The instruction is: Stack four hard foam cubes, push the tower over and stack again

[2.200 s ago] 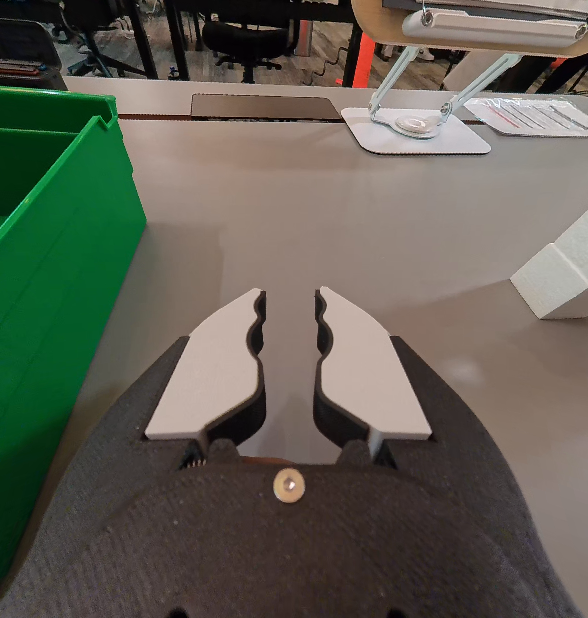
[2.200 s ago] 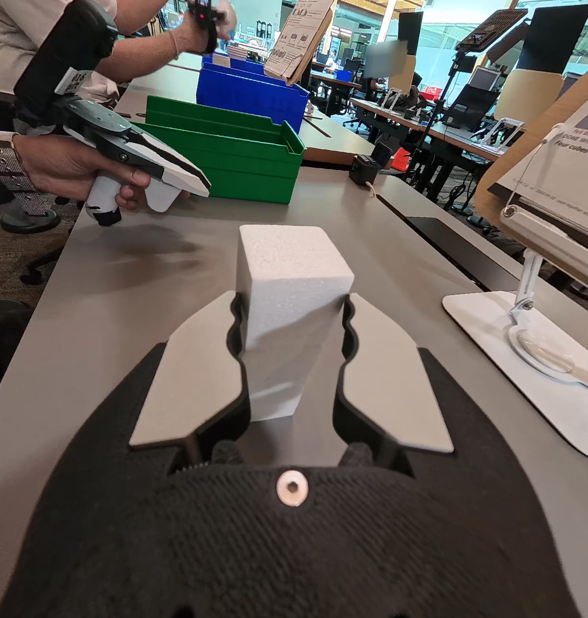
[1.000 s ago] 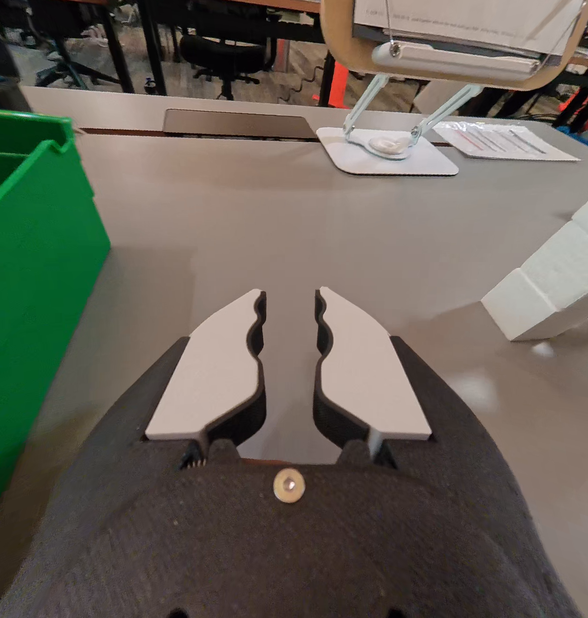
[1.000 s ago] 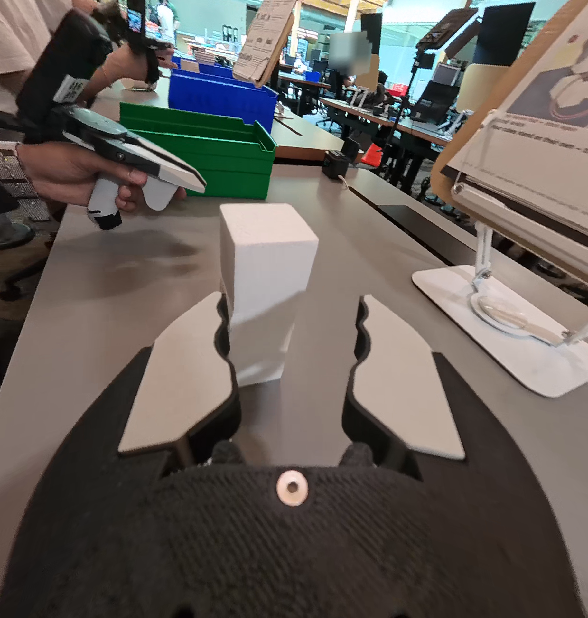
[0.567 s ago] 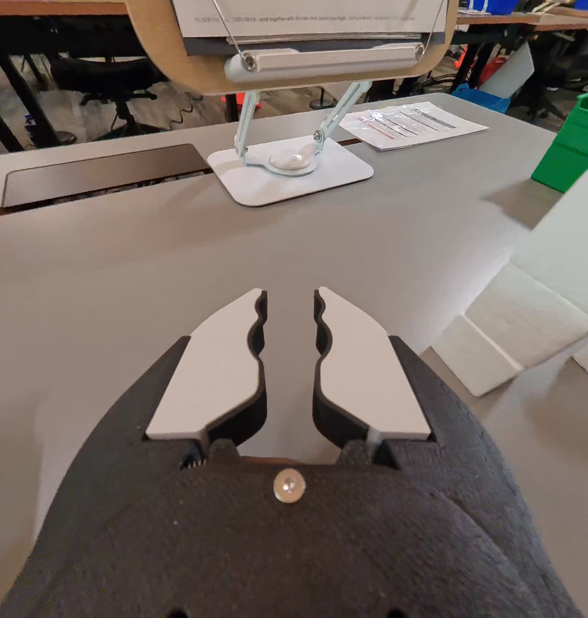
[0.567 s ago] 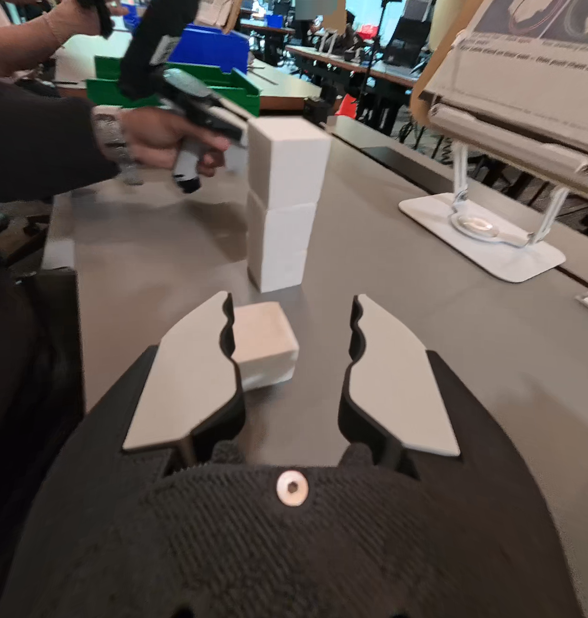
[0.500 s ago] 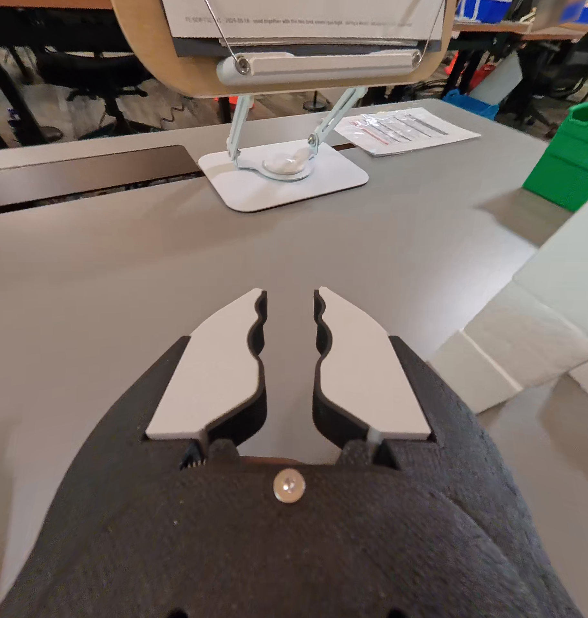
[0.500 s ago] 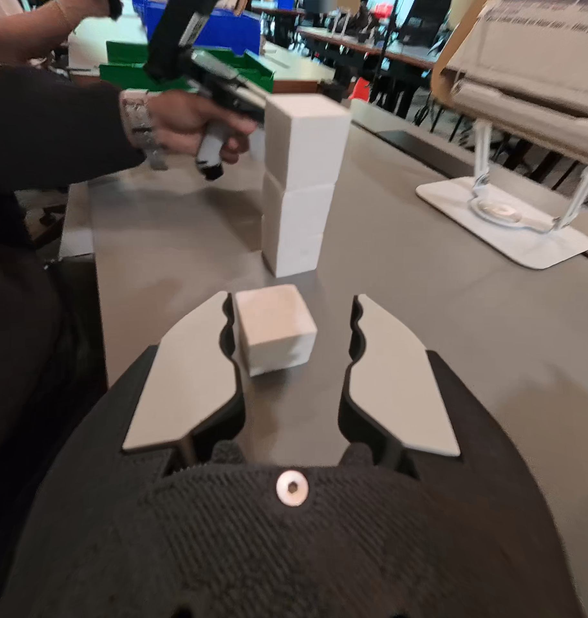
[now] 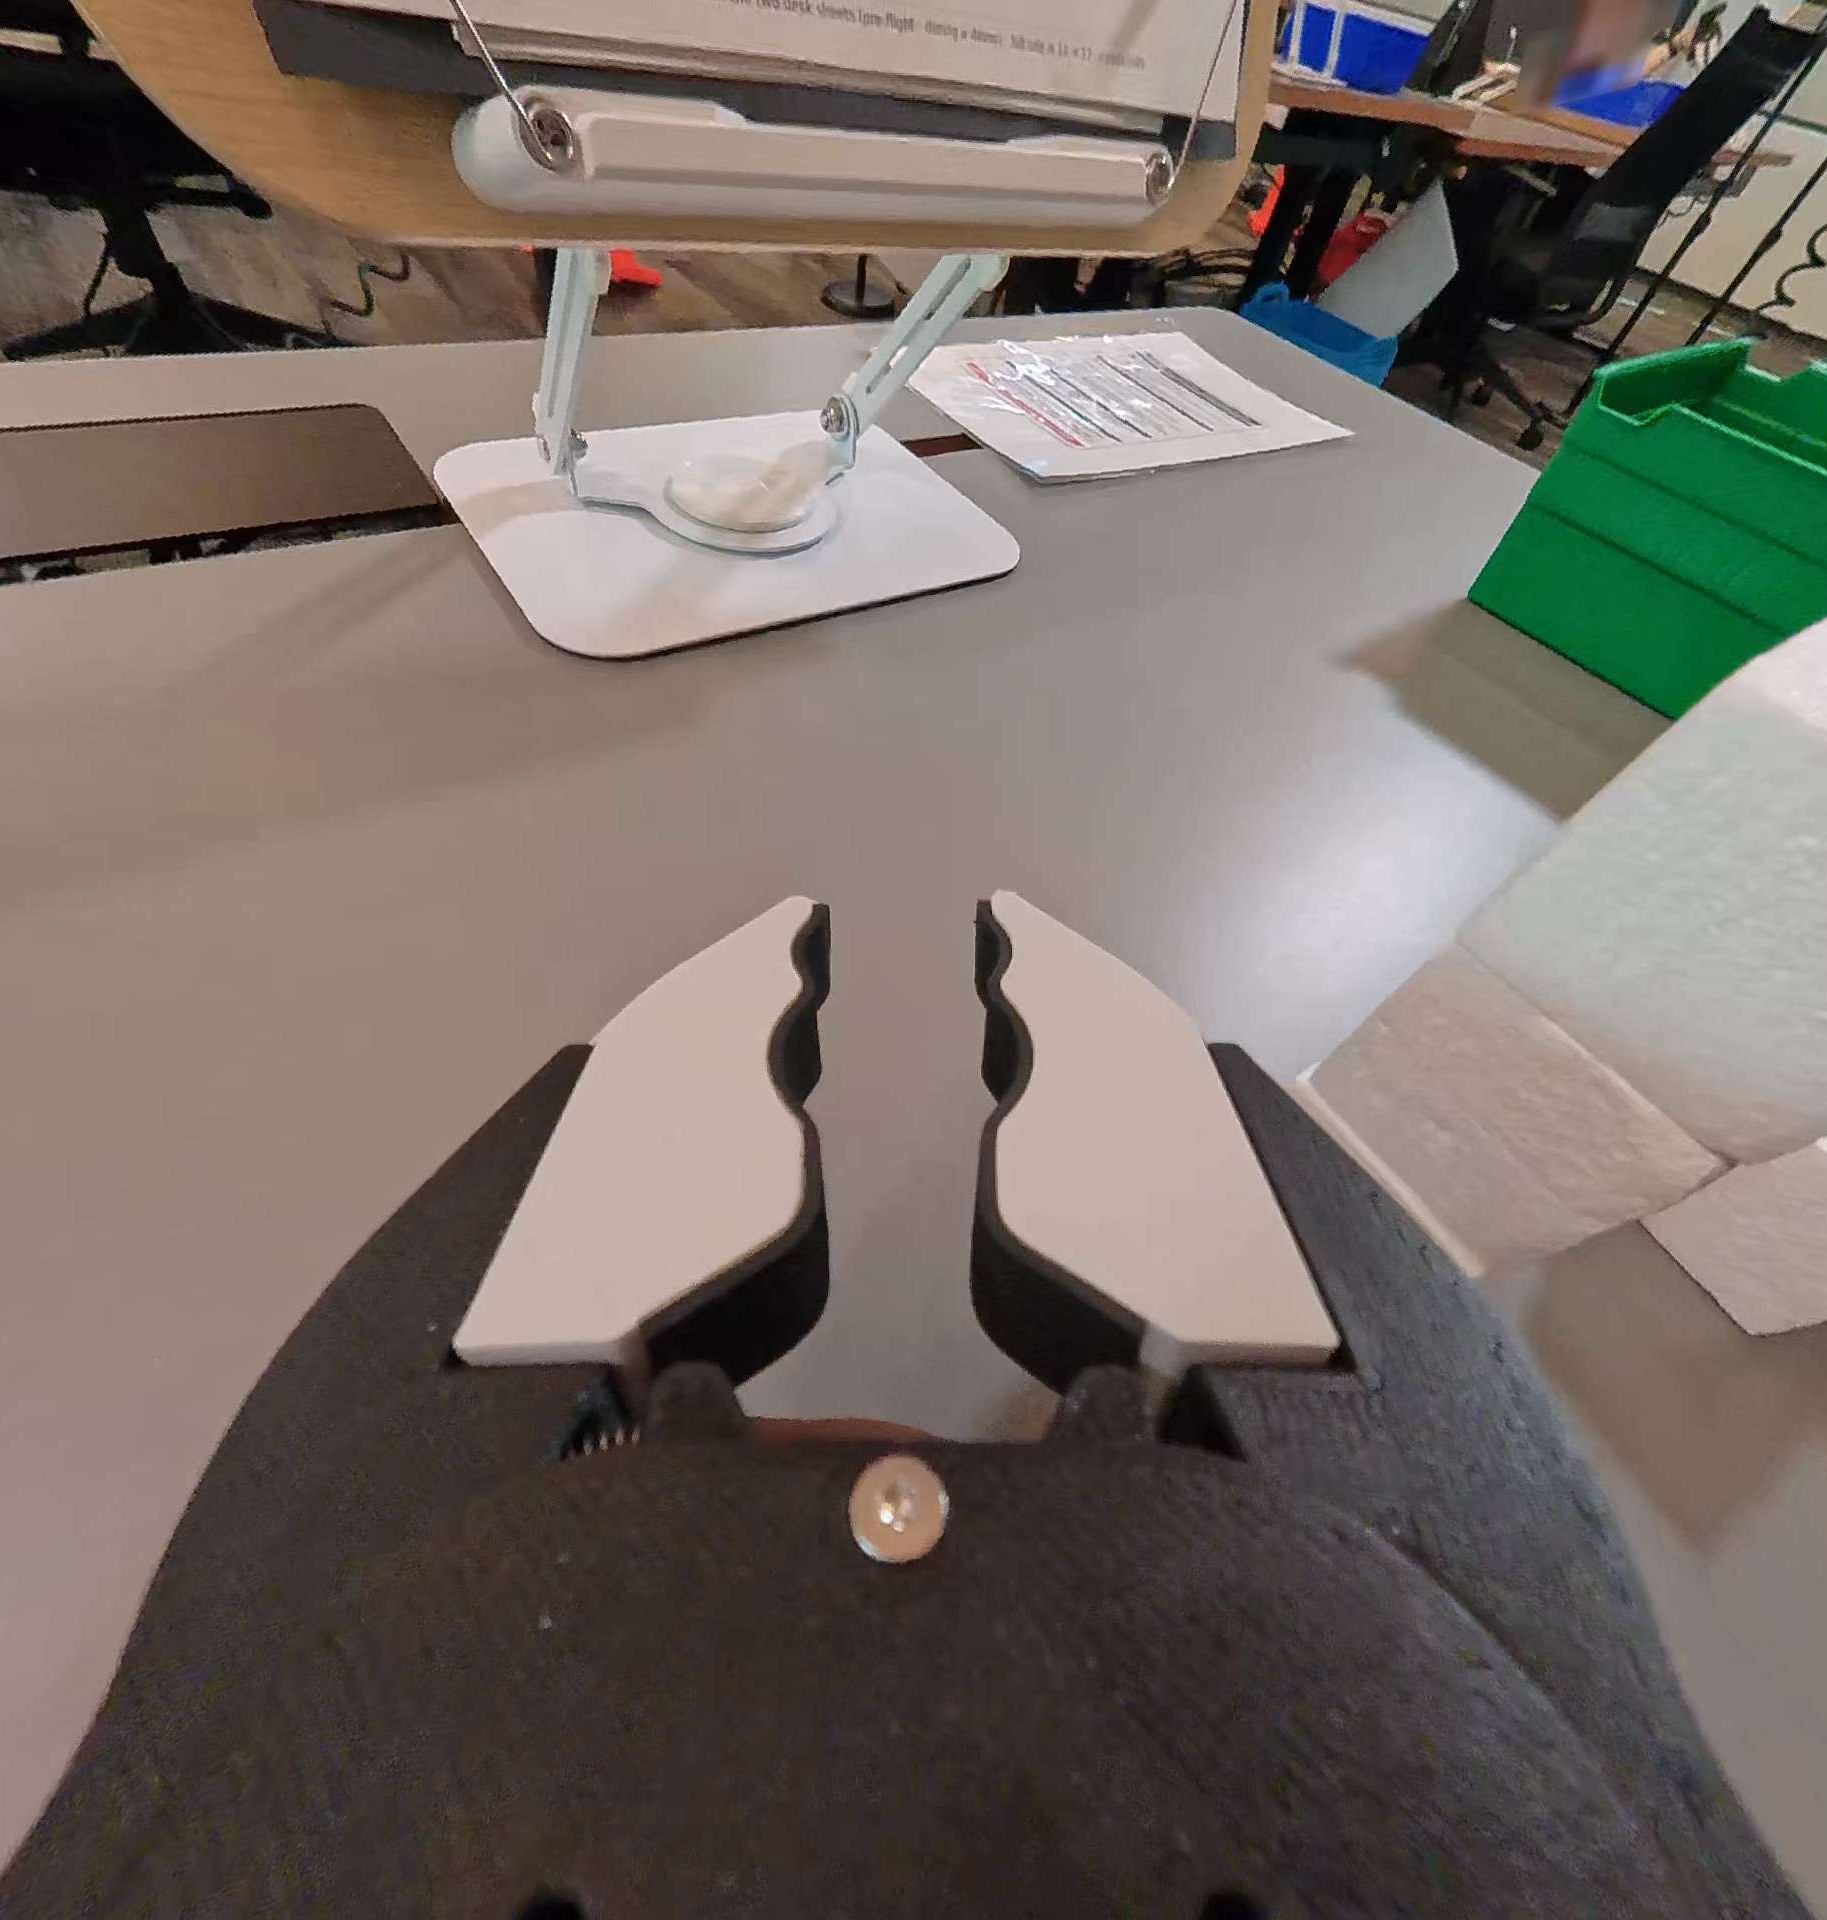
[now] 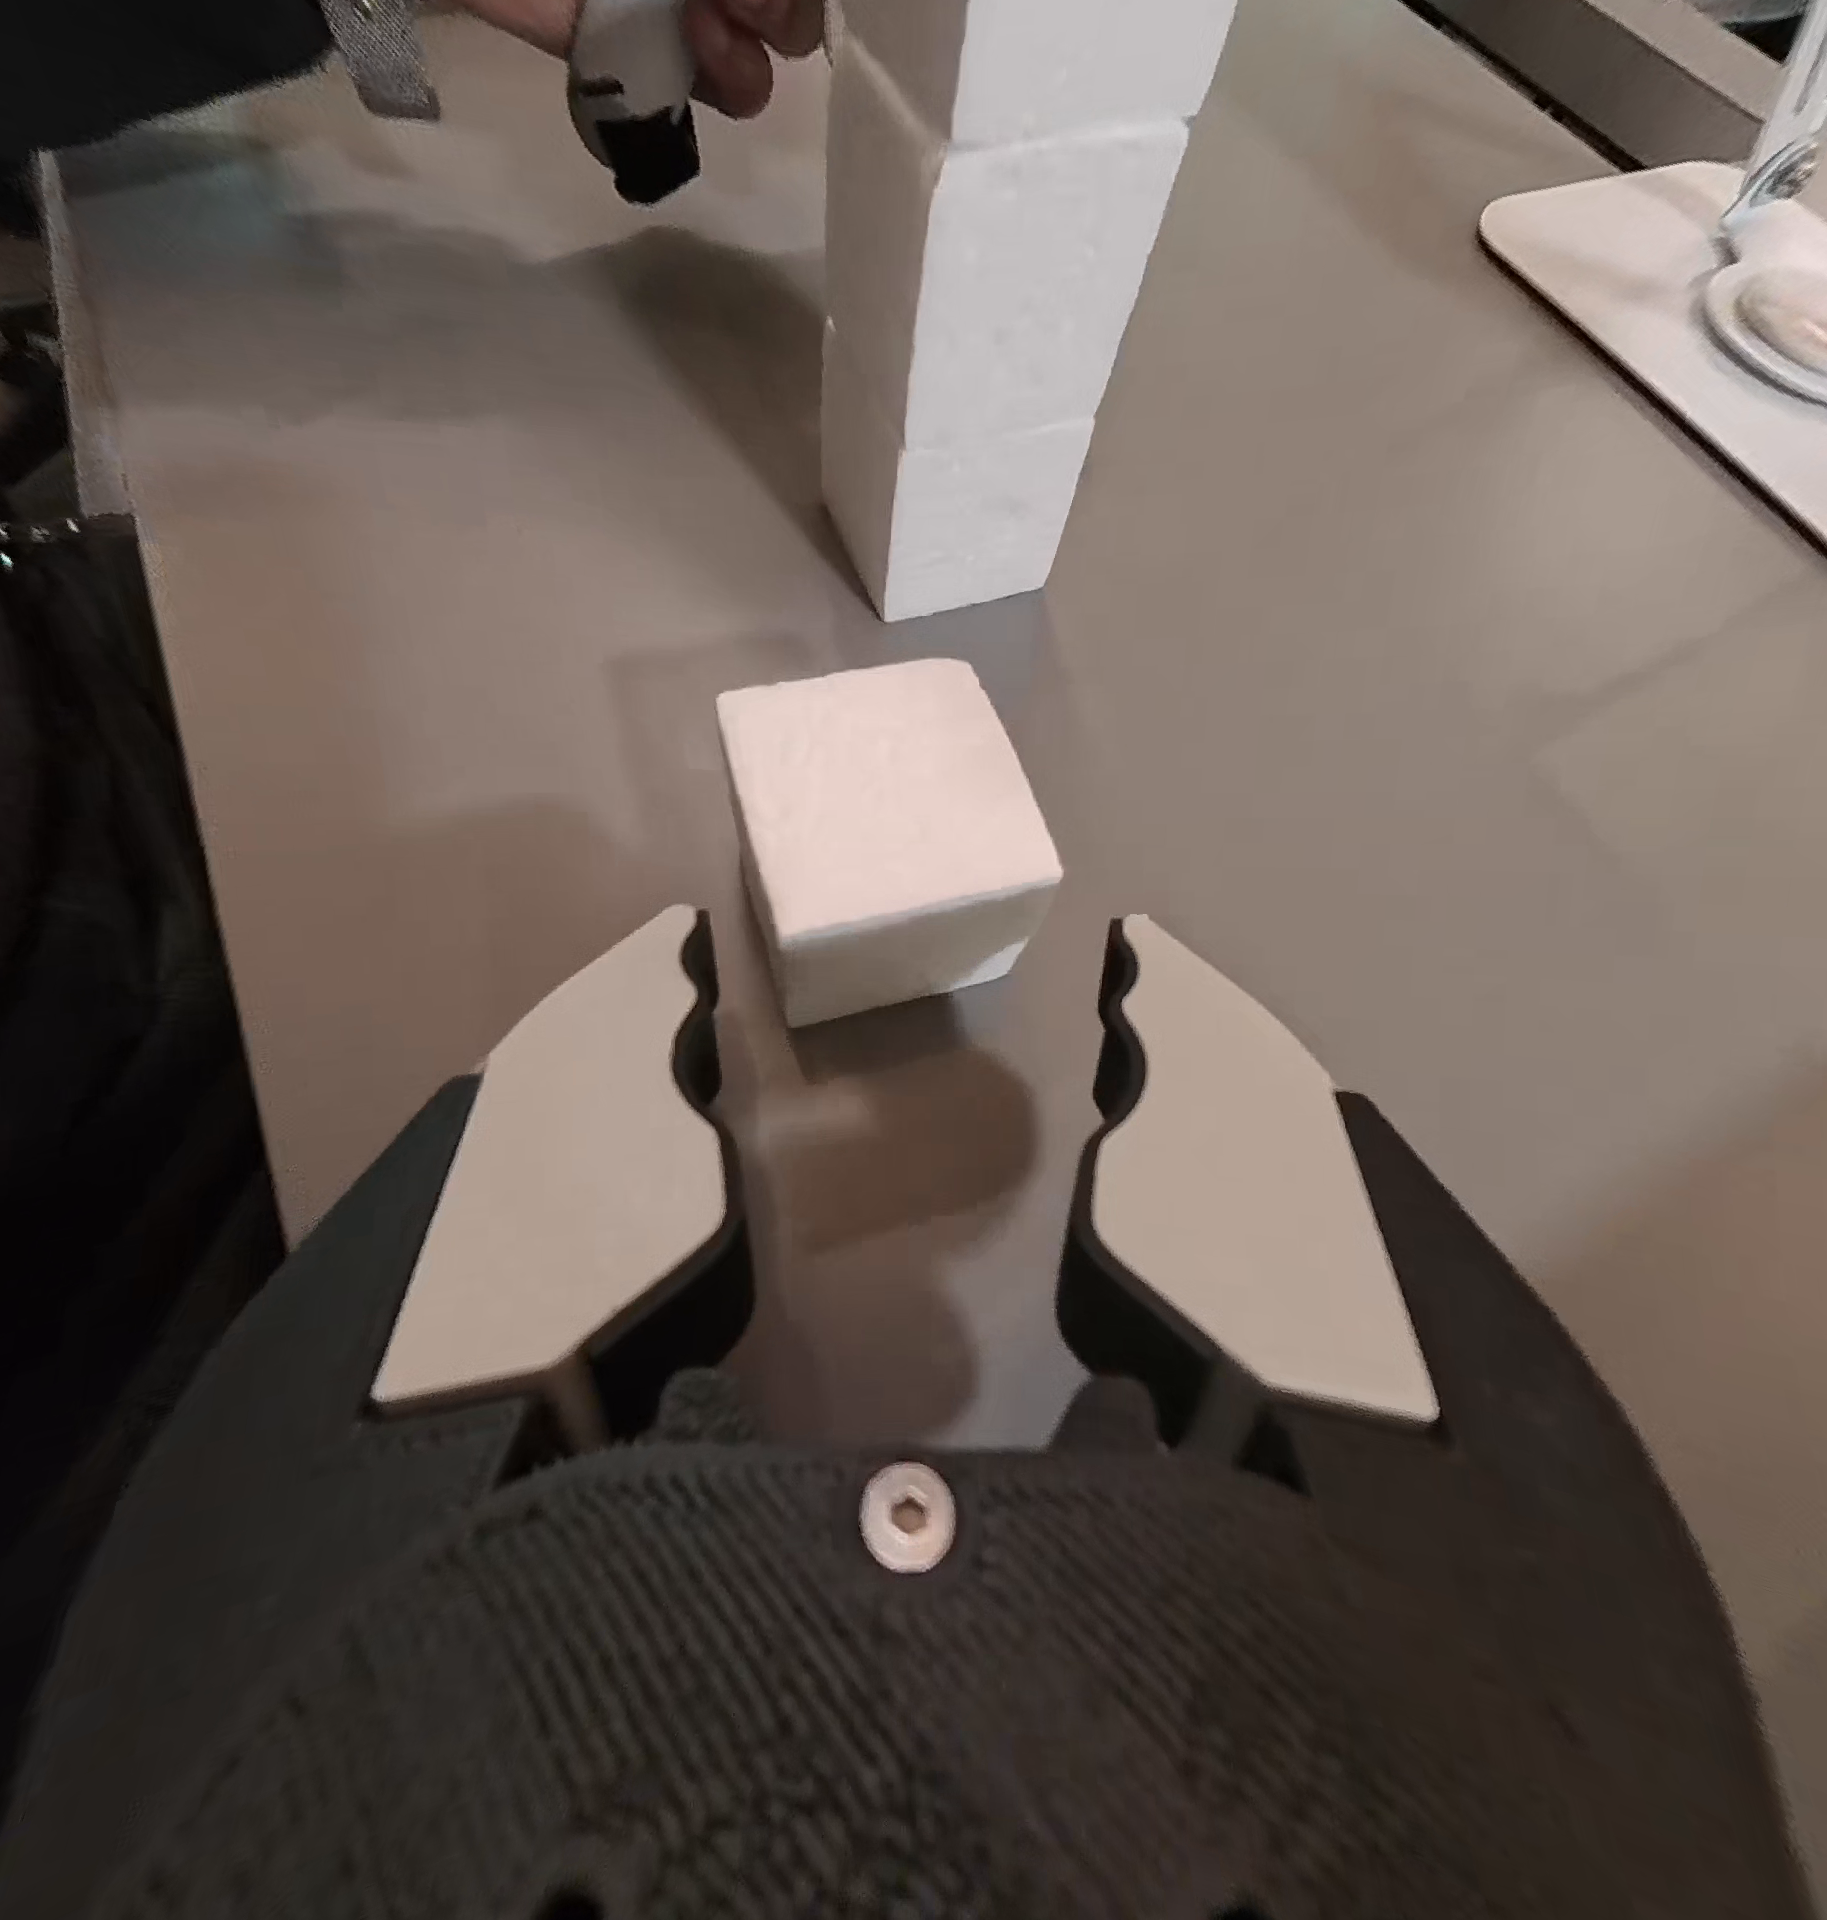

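A loose white foam cube (image 10: 883, 836) lies on the grey table (image 10: 1408, 831), just ahead of my right gripper (image 10: 909, 935), which is open and empty above it. Behind it stands a stack of white foam cubes (image 10: 992, 343); its top is cut off by the frame. The stack also shows at the right of the left wrist view (image 9: 1657, 987), with the loose cube (image 9: 1782, 1236) beside its foot. My left gripper (image 9: 901, 914) is open with a narrow gap, empty, left of the stack. The hand holding the left gripper's handle (image 10: 639, 94) shows beyond the stack.
A white document stand base (image 9: 727, 530) with a wooden board (image 9: 369, 135) above it stands at the back of the table; it also shows in the right wrist view (image 10: 1667, 291). A green bin (image 9: 1698, 520) sits at the far right. A plastic-covered sheet (image 9: 1117, 405) lies beside the stand. About 25 cm separates my left fingertips from my right.
My right gripper let go of the stack, opened, pulled back and tilted down over the loose cube. My left gripper swung right, away from the near green bin, toward the stack.
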